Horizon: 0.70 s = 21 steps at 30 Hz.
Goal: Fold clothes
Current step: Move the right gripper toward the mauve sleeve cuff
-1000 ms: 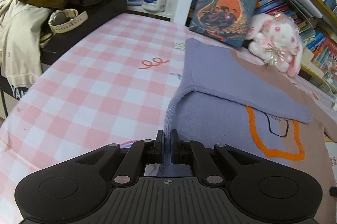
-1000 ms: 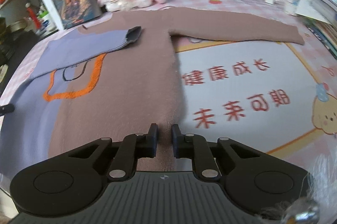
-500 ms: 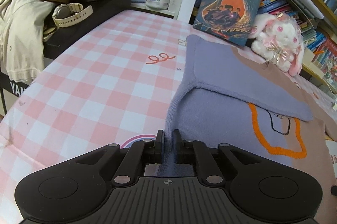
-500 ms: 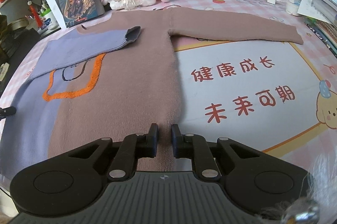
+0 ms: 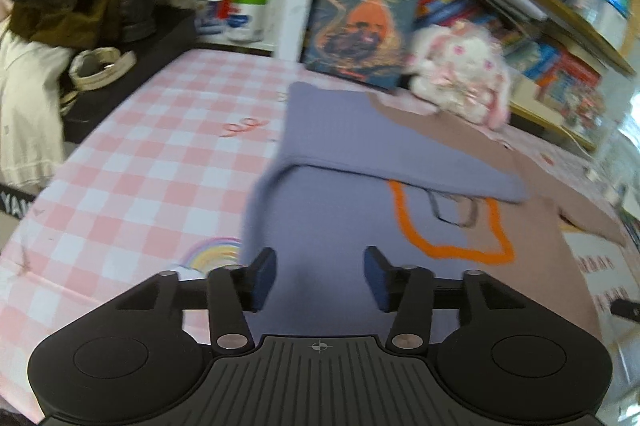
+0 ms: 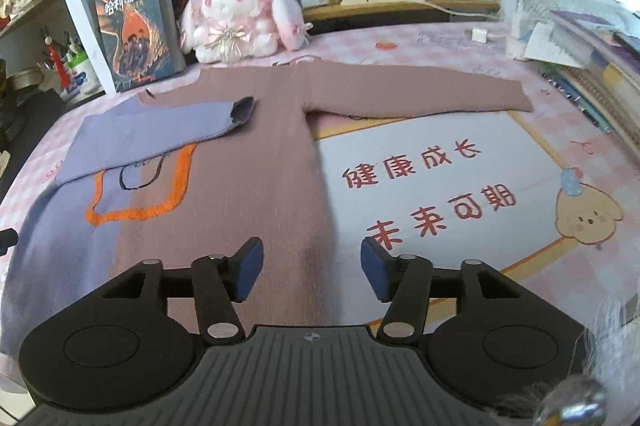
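Left hand-held gripper [image 5: 320,276] first: jaws spreading apart, lilac knit below the gap but nothing pinched, the pads clear of the cloth. Same on the other side, where the right hand-held gripper [image 6: 312,272] is opening too, over the brown hem, gripping nothing. Both sit at the near edge of the sweater [image 6: 248,185], which lies flat on the bench [image 5: 120,185] with its pink checked cover, half lilac, half brown, an orange outline stitched across the front. The lilac sleeve [image 6: 160,129] is already folded in across the chest, cuff near the middle. The brown sleeve [image 6: 420,93] is stretched straight out sideways over the printed mat [image 6: 440,185], so I'd guess that one gets tucked in next. Further back, a plush rabbit [image 6: 236,17] and a book [image 6: 136,29] stand against the shelves, clear of the folding space.
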### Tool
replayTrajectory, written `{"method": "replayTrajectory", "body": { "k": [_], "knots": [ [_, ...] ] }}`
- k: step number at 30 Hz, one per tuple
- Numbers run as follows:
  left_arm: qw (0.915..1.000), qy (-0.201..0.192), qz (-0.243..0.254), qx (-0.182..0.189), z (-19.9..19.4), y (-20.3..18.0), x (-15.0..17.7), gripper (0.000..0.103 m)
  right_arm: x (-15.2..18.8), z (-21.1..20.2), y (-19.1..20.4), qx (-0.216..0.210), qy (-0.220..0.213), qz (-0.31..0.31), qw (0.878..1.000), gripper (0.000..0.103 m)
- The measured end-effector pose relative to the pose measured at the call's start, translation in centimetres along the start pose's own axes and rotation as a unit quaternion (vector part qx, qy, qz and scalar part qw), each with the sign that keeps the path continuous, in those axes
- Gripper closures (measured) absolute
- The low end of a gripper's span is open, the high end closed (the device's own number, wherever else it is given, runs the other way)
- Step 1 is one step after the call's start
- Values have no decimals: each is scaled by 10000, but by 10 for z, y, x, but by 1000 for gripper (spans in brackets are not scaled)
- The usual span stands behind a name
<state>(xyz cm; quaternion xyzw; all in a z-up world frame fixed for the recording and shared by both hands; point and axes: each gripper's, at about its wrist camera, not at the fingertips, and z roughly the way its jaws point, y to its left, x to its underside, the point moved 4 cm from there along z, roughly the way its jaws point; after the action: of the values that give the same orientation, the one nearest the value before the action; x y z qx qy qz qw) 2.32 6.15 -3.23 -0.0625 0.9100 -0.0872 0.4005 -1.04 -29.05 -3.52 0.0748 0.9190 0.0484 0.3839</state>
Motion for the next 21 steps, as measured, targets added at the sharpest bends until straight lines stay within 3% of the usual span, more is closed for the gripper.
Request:
{"method": "replayTrajectory", "body": {
  "k": [5,8,15,21],
  "knots": [
    [9986,166,367,350,3,-30,15,40,8,-18,-4,239,-62,-17,9997,40],
    [9975,268,481,444,8,-40,21,39,13,-27,-12,433,-76,43,9990,35],
    [9966,302,569,523,17,-57,21,35,15,-33,-38,664,-100,378,9970,30],
    [9975,301,532,355,24,-73,20,35,8,-24,-60,628,-88,517,9966,29]
  ]
}}
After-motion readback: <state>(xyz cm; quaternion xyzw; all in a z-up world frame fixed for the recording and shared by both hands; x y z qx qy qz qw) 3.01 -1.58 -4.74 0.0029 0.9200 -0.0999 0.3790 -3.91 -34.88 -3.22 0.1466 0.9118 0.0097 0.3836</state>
